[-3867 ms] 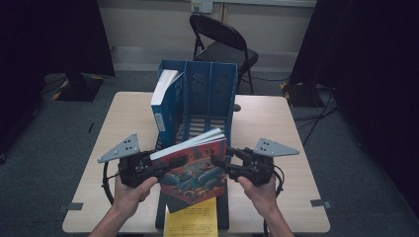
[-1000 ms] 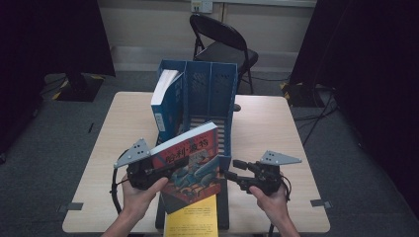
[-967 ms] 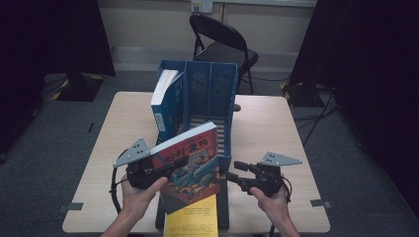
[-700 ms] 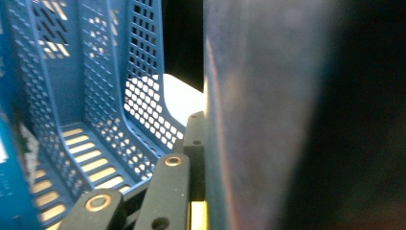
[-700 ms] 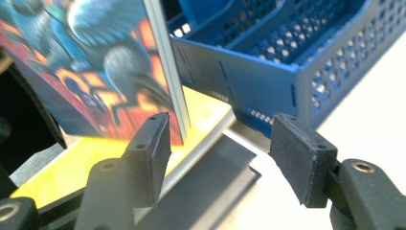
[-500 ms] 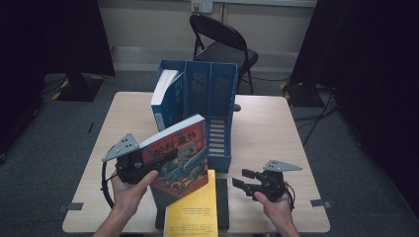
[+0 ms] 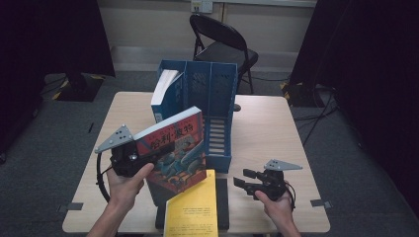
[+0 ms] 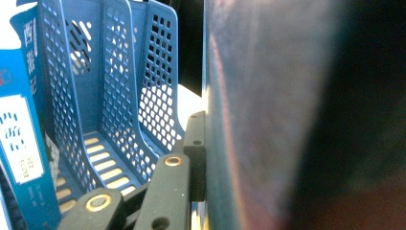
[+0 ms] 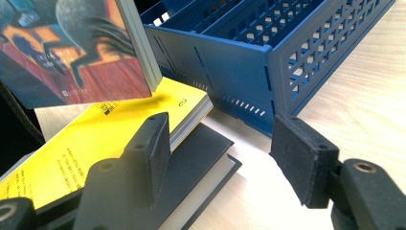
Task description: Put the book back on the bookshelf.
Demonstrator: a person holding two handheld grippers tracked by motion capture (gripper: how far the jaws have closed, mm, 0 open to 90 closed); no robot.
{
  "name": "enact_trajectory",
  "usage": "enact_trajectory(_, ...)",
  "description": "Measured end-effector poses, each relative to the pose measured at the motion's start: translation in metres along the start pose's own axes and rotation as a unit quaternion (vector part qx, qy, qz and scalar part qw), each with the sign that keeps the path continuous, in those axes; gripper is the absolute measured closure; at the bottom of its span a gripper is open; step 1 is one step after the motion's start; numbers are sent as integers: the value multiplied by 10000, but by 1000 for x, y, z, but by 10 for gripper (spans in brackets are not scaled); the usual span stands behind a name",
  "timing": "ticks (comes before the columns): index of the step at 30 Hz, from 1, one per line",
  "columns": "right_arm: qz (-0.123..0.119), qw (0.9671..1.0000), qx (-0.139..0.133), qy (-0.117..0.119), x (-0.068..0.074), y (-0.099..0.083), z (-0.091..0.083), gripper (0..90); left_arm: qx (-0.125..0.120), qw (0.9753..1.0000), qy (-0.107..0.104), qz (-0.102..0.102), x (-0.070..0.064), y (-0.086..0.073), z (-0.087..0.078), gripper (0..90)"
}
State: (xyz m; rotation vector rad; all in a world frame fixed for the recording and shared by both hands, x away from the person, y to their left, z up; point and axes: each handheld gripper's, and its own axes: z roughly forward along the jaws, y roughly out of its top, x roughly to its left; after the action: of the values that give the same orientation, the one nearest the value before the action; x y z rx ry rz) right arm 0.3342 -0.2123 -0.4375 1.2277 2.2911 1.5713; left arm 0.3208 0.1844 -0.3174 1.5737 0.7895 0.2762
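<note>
Now the left gripper (image 7: 148, 157) clamps the red book (image 7: 175, 148) upright, spine leftward; right gripper (image 7: 247, 180) gapes.

table (image 7: 267, 123): light wood, rounded corners
file rack (image 7: 217, 106): blue, standing mid-table
black book (image 7: 222, 202): flat at the near edge, yellow book (image 7: 191, 210) on top

High view: overhead, facing forward across the table (image 7: 267, 123). Gripper views: close, low, along each gripper's jaws. All three share the blue file rack (image 7: 210, 98) ahead.
</note>
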Motion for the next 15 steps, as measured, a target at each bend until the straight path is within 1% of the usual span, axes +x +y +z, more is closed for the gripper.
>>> enact_trajectory(5, 5, 10000, 19, -1, 0, 0, 0, 386, -15, 9999, 107, 64, -1, 6, 4, 745)
enact_trajectory(9, 23, 10000, 6, -6, -1, 0, 0, 386, -11, 9998, 110, 142, 0, 10, 6, 745)
enact_trajectory(11, 31, 10000, 1, -8, -1, 0, 0, 386, -48, 9998, 155, 100, -1, 12, 7, 745)
enact_trajectory(15, 34, 10000, -6, -1, -1, 0, 0, 384, -90, 9996, 234, 154, -2, 17, 7, 744)
